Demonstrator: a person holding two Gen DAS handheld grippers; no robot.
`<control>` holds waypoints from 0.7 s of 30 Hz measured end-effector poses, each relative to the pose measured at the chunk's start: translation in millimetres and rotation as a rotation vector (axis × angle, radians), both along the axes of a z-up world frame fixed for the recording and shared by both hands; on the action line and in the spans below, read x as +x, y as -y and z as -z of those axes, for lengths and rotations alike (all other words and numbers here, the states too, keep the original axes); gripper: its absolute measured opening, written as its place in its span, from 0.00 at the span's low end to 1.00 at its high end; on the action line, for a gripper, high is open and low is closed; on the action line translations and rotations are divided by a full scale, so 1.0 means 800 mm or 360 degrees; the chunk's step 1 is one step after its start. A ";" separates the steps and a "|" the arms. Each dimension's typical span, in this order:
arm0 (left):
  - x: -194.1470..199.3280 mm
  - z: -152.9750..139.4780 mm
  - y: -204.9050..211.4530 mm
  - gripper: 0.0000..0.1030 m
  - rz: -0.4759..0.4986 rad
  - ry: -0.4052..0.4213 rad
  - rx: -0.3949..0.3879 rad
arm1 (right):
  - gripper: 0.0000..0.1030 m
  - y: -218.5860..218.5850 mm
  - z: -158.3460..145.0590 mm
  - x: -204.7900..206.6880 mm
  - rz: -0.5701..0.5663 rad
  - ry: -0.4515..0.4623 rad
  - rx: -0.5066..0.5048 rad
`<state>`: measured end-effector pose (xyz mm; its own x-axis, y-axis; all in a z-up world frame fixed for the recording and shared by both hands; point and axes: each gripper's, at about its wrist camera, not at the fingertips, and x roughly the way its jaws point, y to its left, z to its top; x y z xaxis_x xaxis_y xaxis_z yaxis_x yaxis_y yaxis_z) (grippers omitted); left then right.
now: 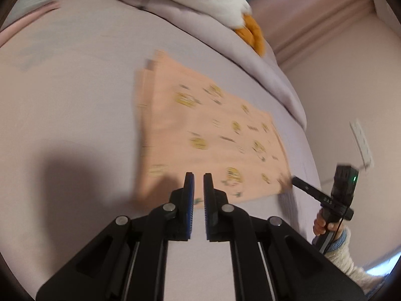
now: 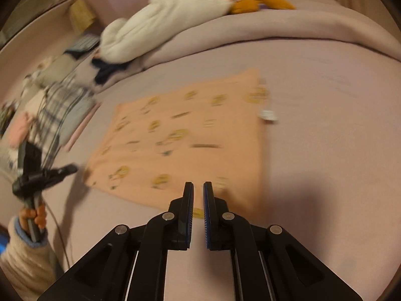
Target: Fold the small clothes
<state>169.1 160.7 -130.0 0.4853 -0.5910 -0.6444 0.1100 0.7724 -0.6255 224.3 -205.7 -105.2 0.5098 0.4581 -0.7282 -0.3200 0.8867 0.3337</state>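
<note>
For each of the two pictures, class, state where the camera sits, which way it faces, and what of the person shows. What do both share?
Left wrist view: sits on the left gripper, facing forward over the peach printed cloth; the right hand shows at right.
Right wrist view: sits on the right gripper, facing the same cloth; the left hand shows at left.
Shared: the cloth, the bed, the plush toy. Both pairs of fingers stand slightly apart, holding nothing.

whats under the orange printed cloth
The orange cloth lies flat on the pale bedsheet, which shows all around it. A small white tag pokes out at one edge. Anything beneath the cloth is covered.
</note>
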 end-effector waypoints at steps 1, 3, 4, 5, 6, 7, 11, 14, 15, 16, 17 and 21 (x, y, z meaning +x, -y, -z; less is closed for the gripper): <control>0.009 0.004 0.021 0.06 0.0048 -0.0008 0.0029 | 0.05 -0.015 0.003 0.005 -0.0041 -0.0006 -0.0004; 0.020 0.013 0.050 0.06 0.0123 -0.0034 0.0059 | 0.05 -0.043 0.009 0.014 -0.0108 -0.0010 -0.0017; 0.024 0.018 0.063 0.06 0.0152 -0.0049 0.0070 | 0.05 -0.053 0.012 0.016 -0.0125 -0.0012 -0.0024; 0.027 0.026 0.076 0.06 0.0183 -0.0064 0.0094 | 0.05 -0.060 0.015 0.018 -0.0141 -0.0020 -0.0025; 0.028 0.035 0.089 0.06 0.0207 -0.0078 0.0154 | 0.05 -0.067 0.019 0.020 -0.0159 -0.0038 -0.0024; 0.027 0.042 0.097 0.05 0.0226 -0.0095 0.0195 | 0.05 -0.074 0.026 0.019 -0.0184 -0.0061 -0.0043; 0.010 0.060 0.091 0.05 0.0271 -0.0112 0.0128 | 0.05 -0.081 0.057 -0.002 -0.0266 -0.0174 -0.0229; -0.005 0.069 0.074 0.03 0.0291 -0.0152 0.0051 | 0.05 -0.063 0.061 -0.019 -0.0277 -0.0204 -0.0148; -0.008 0.070 0.069 0.03 0.0282 -0.0163 0.0020 | 0.04 -0.057 0.060 -0.020 -0.0266 -0.0228 -0.0114; -0.013 0.069 0.065 0.03 0.0268 -0.0180 -0.0002 | 0.04 -0.052 0.059 -0.021 -0.0251 -0.0247 -0.0086; -0.016 0.066 0.062 0.04 0.0248 -0.0185 -0.0018 | 0.05 -0.049 0.058 -0.021 -0.0234 -0.0262 -0.0058; -0.027 0.045 0.043 0.10 0.0192 -0.0111 -0.0072 | 0.11 -0.033 0.047 -0.031 -0.0177 -0.0221 -0.0005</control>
<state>147.1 126.4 -165.8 0.3641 -0.6713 -0.6456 0.1554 0.7273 -0.6685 199.9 -179.6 -142.7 0.3506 0.5039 -0.7894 -0.3673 0.8494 0.3790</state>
